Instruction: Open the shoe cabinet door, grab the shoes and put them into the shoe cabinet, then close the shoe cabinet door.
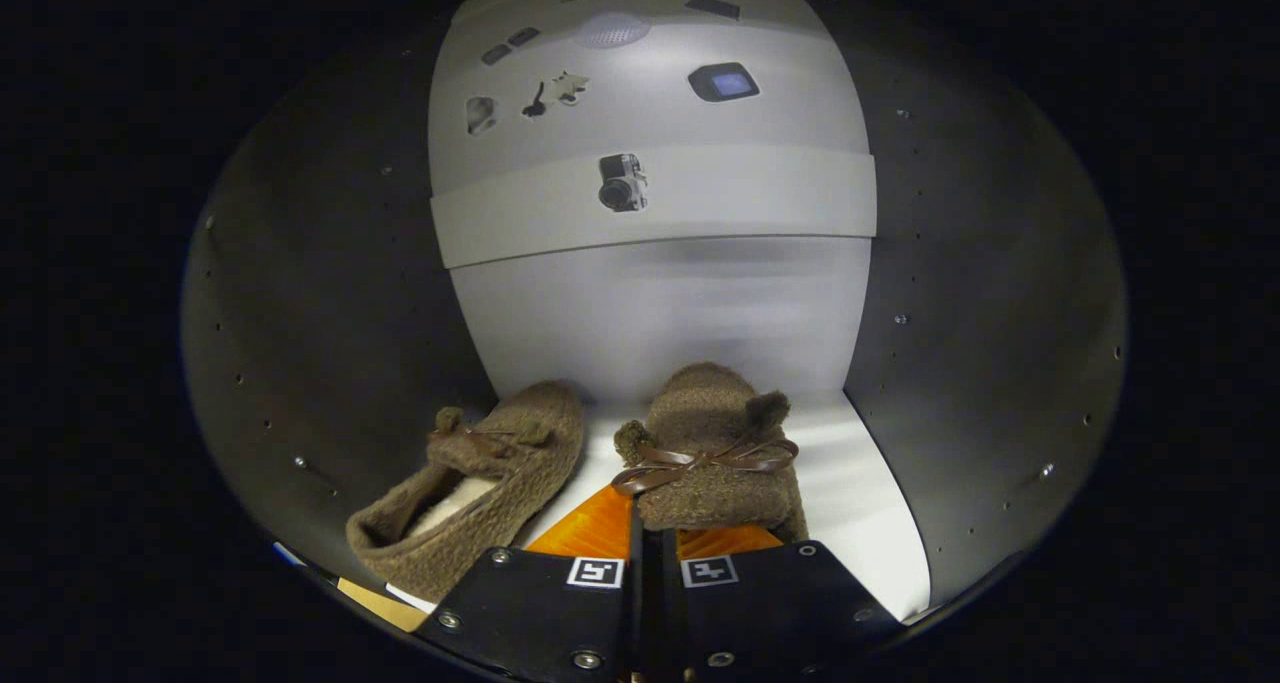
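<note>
The gripper is seen with its fingers drawn close together, only a thin gap left between them, and the heel end of the right shoe appears pinched there, though the contact itself is hidden by the fingers. This brown fuzzy shoe, tied with a brown ribbon bow, is held inside the shoe cabinet, just above its white shelf. A matching left shoe is laid on the shelf near the left wall, its opening turned toward the gripper. Dark side walls dotted with small holes are seen left and right. Far behind, the pale back panel is marked with small printed pictures, too small to be made out clearly.
</note>
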### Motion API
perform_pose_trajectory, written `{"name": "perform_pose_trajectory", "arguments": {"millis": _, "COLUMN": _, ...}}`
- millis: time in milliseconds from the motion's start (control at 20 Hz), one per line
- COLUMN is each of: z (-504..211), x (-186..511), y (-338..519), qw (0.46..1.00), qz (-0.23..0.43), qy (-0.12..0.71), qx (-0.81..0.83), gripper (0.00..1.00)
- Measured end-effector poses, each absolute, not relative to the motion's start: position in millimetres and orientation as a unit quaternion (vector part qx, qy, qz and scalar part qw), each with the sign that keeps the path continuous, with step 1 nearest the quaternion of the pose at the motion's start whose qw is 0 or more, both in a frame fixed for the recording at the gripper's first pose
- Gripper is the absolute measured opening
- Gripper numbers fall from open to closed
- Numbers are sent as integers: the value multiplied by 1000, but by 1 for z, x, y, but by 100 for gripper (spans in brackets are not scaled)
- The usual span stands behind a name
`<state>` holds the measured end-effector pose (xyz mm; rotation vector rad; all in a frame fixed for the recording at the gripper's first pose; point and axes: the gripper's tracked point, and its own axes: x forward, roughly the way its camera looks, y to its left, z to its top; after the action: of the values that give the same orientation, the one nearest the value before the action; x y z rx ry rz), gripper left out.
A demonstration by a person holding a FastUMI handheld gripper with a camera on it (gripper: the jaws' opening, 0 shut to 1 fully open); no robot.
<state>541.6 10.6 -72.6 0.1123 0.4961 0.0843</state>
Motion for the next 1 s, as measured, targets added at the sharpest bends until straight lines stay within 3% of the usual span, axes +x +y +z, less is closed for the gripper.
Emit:
{"name": "perform_pose_trajectory", "arguments": {"millis": 650, "z": -79, "x": 542, "y": 6, "qw": 962, "qz": 19, "qy": 271, "qx": 34, "gripper": 25}}
{"name": "perform_pose_trajectory", "arguments": {"millis": 1000, "z": -62, "x": 501, "y": 2, "qw": 964, "qz": 3, "qy": 264, "qx": 35, "gripper": 55}}
